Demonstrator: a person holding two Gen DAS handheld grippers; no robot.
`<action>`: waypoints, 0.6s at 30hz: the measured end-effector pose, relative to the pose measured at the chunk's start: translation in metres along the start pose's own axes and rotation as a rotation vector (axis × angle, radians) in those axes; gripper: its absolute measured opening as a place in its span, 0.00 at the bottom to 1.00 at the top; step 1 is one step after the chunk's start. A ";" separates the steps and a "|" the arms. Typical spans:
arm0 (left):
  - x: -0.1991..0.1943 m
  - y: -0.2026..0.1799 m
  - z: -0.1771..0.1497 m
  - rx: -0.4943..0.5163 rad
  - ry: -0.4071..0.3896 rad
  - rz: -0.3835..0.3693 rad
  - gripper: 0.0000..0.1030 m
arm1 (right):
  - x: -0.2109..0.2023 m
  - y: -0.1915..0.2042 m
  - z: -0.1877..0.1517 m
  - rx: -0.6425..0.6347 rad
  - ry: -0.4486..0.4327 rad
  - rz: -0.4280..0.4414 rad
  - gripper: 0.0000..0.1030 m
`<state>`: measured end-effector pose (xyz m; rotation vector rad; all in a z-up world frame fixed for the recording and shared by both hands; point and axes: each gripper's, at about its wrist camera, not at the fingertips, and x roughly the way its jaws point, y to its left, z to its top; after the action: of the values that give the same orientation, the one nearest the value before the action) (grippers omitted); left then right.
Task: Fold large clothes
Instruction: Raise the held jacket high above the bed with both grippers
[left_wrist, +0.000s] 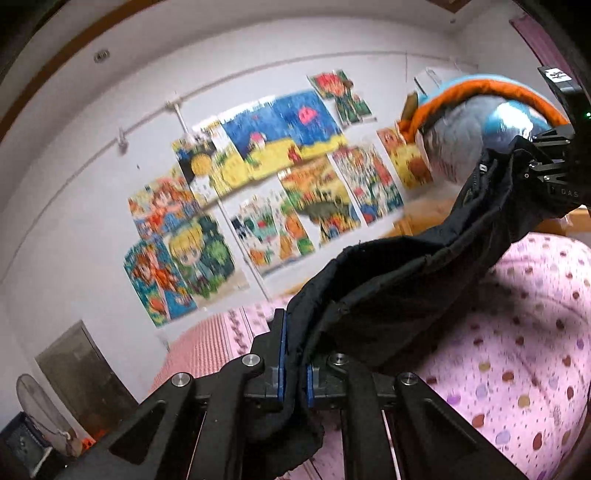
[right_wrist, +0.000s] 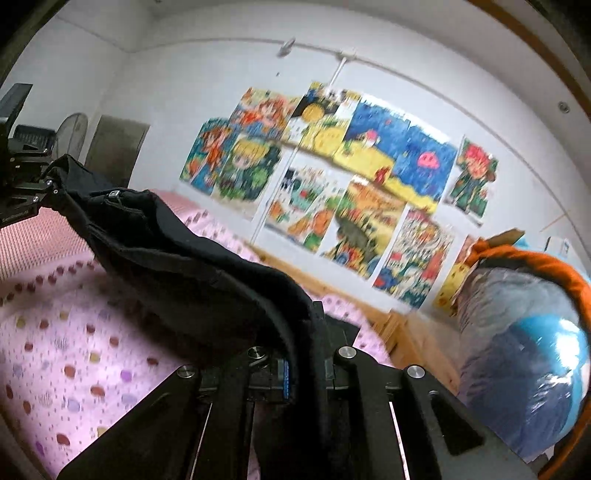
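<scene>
A black garment hangs in the air as a sagging band between my two grippers, above a pink dotted bedspread. My left gripper is shut on one end of it, cloth bunched between the blue pads and spilling down below them. The right gripper shows at the right edge of the left wrist view, clamped on the other end near a zipper. In the right wrist view my right gripper is shut on the black garment, and the left gripper holds the far end at the left edge.
A white wall with several colourful drawings stands behind the bed. A bundle wrapped in plastic with orange and blue fabric sits at the right. A fan and a dark cabinet stand in the far corner.
</scene>
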<state>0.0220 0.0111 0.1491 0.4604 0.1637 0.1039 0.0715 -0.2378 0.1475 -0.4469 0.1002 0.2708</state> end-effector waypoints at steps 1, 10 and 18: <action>-0.003 0.002 0.005 0.001 -0.017 0.017 0.07 | -0.004 -0.002 0.004 0.005 -0.017 -0.007 0.08; 0.002 0.018 0.031 -0.096 0.004 0.050 0.07 | -0.007 -0.005 0.029 0.005 -0.068 -0.040 0.08; 0.056 0.035 0.034 -0.173 0.108 0.034 0.08 | 0.042 -0.001 0.035 0.000 -0.011 -0.036 0.08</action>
<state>0.0813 0.0352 0.1877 0.2855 0.2512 0.1745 0.1131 -0.2135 0.1723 -0.4468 0.0817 0.2381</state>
